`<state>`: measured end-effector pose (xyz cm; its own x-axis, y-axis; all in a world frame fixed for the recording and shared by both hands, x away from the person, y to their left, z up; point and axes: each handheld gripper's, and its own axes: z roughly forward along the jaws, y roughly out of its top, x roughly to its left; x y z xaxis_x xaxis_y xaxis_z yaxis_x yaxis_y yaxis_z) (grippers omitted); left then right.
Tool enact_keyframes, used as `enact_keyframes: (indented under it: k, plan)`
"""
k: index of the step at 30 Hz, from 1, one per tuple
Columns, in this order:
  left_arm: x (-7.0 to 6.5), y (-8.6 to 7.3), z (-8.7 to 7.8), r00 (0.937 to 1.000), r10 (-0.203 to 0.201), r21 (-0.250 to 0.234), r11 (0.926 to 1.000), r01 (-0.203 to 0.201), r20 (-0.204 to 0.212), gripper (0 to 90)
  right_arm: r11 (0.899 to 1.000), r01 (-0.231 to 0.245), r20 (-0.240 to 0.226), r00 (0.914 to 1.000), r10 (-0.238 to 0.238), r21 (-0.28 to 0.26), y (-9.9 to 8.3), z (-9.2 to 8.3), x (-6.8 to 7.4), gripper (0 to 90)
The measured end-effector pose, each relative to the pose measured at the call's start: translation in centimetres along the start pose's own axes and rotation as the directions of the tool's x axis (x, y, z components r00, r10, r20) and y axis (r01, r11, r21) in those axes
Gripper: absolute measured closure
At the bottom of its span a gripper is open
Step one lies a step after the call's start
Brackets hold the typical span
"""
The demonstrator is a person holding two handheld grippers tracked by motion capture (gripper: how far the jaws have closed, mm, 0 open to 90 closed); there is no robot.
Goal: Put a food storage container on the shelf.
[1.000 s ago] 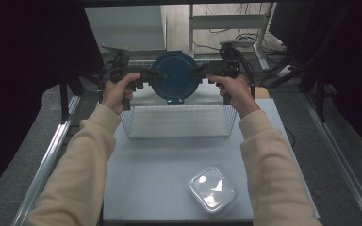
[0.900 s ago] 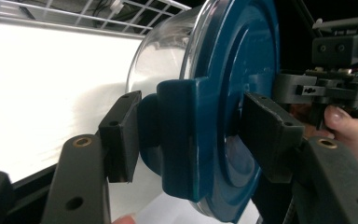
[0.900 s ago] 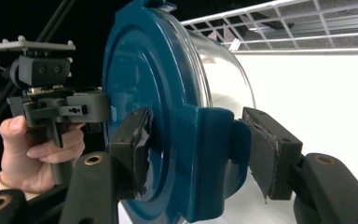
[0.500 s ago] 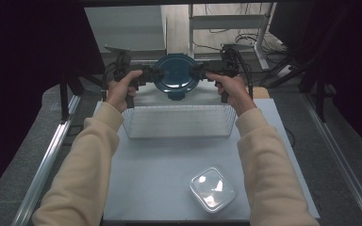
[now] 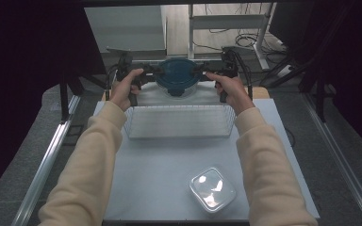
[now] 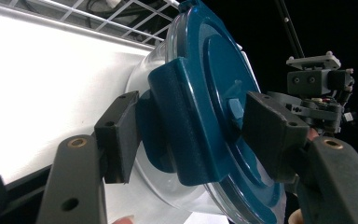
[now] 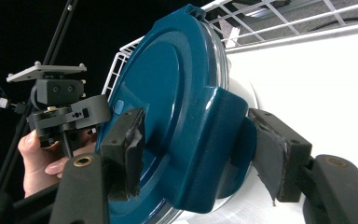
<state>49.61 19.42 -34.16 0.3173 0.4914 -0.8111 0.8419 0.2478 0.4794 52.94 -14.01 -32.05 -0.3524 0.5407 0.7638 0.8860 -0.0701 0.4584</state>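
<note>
A round clear container with a blue lid is at the far end of the white wire basket, level with its rim. My left gripper is shut on the lid's left latch flap; one pad is behind the flap and the other lies on the lid top. My right gripper grips the opposite latch flap the same way. Its jaws have just been opening a little, with the flap still between the pads and touching them. A hand holds each gripper.
A small square clear lidded box lies on the white table near the front right. The basket spans the table's middle. Black frame posts, cables and a shelf stand beyond the far edge.
Both grippers and the blue-lidded container have sunk and moved away from me, toward the basket's far end. The grip on both latch flaps looks unchanged.
</note>
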Motion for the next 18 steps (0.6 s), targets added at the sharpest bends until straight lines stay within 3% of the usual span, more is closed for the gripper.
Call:
enact_keyframes:
  k: [3, 6, 9, 11, 12, 14, 16, 18]
  plan:
    - [-0.9, -0.4, -0.3, 0.9944, 0.08, -0.051, 0.9951, -0.084, -0.068, 35.4, 0.999, 0.046, 0.048, 0.9978, -0.045, -0.011, -0.3, 0.1, 0.7, 28.7]
    - [-1.6, -0.7, -1.0, 0.991, 0.107, -0.087, 0.9897, -0.114, -0.081, 25.0, 0.99, 0.124, 0.104, 0.9876, -0.118, -0.06, -0.6, -0.6, 1.8, 22.1]
    - [-2.5, -1.2, -1.8, 0.983, 0.147, -0.096, 0.9829, -0.157, -0.11, 20.7, 0.983, 0.162, 0.117, 0.9816, -0.151, -0.088, -0.9, -1.8, 2.6, 18.0]
    - [-3.1, -1.9, -2.4, 0.9786, 0.175, -0.095, 0.9781, -0.185, -0.108, 20.5, 0.972, 0.218, 0.14, 0.9688, -0.205, -0.085, -1.3, -2.6, 3.2, 16.9]
    - [-3.5, -2.3, -2.7, 0.9715, 0.2, -0.098, 0.972, -0.213, -0.127, 20.5, 0.965, 0.249, 0.155, 0.96, -0.233, -0.088, -1.6, -3.0, 3.5, 16.8]
    - [-4.4, -3.4, -3.3, 0.9463, 0.261, -0.123, 0.9501, -0.286, -0.191, 21.8, 0.953, 0.287, 0.149, 0.9509, -0.271, -0.094, -2.3, -3.9, 4.0, 15.6]
    - [-5.0, -4.4, -3.7, 0.9379, 0.295, -0.124, 0.9395, -0.319, -0.182, 22.8, 0.942, 0.319, 0.128, 0.9436, -0.306, -0.1, -3.2, -4.8, 4.2, 14.8]
    - [-5.4, -5.5, -3.9, 0.9325, 0.323, -0.112, 0.9329, -0.342, -0.163, 23.2, 0.928, 0.359, 0.146, 0.9276, -0.344, -0.096, -4.1, -5.6, 4.4, 14.8]
